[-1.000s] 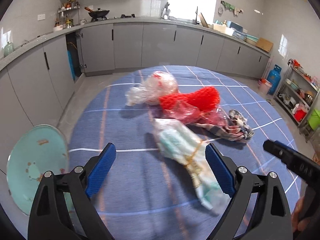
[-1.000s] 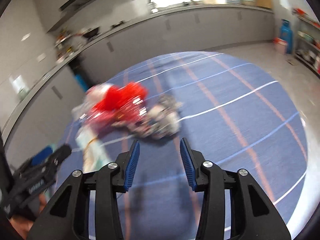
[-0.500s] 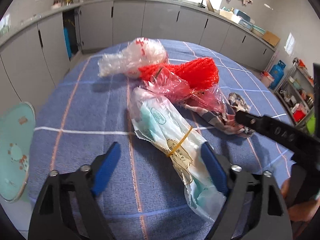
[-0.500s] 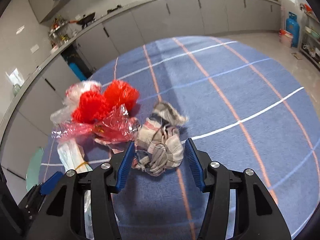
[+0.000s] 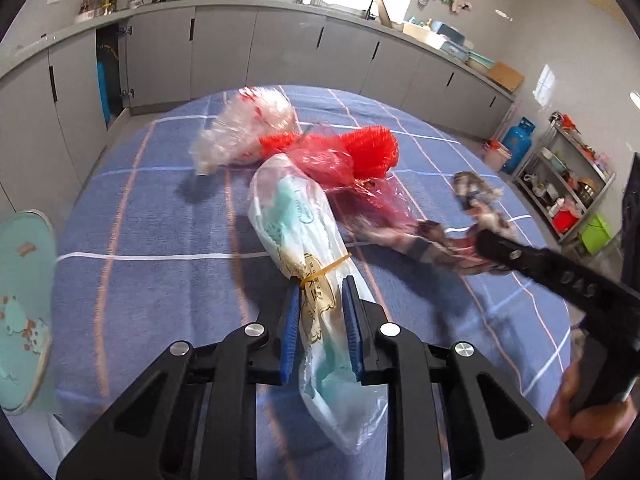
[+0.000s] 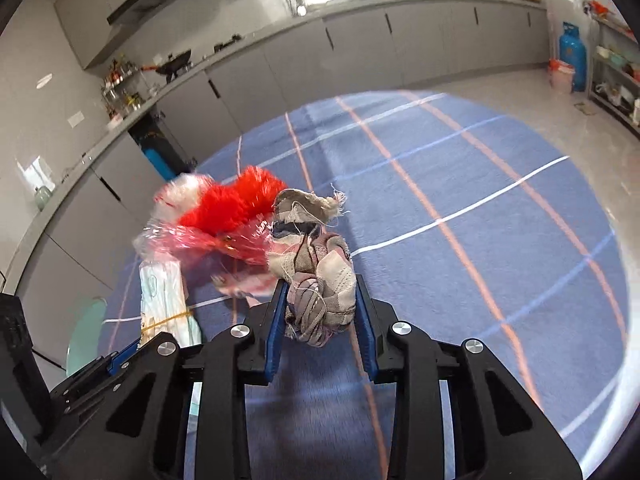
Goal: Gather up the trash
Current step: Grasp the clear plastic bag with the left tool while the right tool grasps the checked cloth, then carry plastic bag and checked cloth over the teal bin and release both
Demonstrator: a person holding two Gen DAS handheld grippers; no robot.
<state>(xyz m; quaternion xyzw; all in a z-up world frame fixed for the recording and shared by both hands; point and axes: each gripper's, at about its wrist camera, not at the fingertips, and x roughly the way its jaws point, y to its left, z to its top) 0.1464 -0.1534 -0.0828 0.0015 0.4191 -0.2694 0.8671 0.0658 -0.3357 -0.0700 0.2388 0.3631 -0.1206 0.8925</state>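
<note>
We have our left gripper (image 5: 320,300) closing, its blue pads pressing on the narrow neck of the clear plastic bag (image 5: 304,232), just below the yellow rubber band (image 5: 326,268); the bag's fat end stretches ahead of the fingers, its tail trails back under them. Beyond it lie the red mesh (image 5: 368,148) and a second crumpled clear bag (image 5: 248,128) on the blue checked tablecloth (image 5: 160,220). Our right gripper (image 6: 320,300) is closing too, pads squeezing the knotted rag (image 6: 320,276), which bulges up between the fingers.
</note>
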